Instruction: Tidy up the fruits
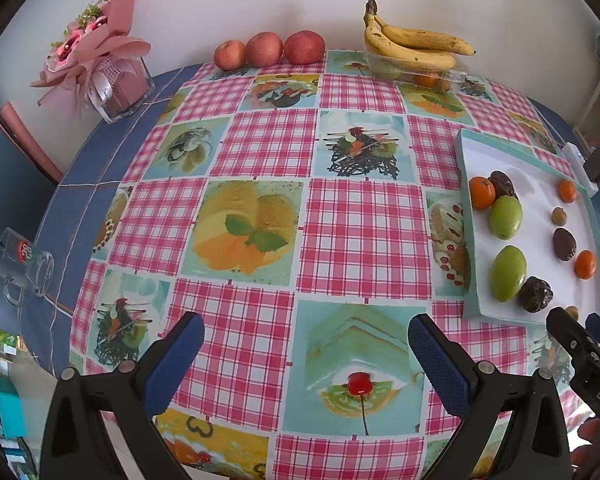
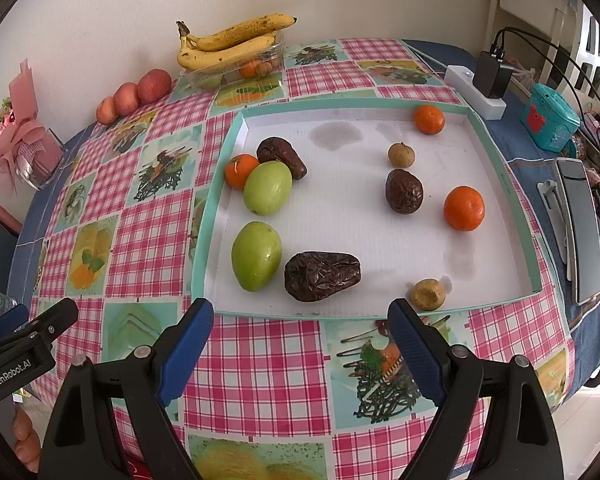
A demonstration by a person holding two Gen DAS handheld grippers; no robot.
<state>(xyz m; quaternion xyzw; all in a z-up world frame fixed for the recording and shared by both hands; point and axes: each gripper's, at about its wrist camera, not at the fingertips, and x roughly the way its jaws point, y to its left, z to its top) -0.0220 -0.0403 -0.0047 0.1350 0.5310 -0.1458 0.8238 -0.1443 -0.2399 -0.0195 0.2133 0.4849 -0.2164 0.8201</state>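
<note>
Fruit's scattered in the tray [image 2: 236,128]. Nearest is the big date [image 2: 322,276] by the tray's front edge, long axis running left-right, w/ a green one [image 2: 256,255] touching on its left. My right gripper [image 2: 300,320] hangs wide open just short of it, def the closer one. Left gripper [image 1: 306,336] also wide, over bare tablecloth [image 1: 260,160], holding nothing.

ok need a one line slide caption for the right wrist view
Open right gripper faces a shallow tray of scattered oranges, green fruits and dark wrinkled fruits on a checked tablecloth.
</note>
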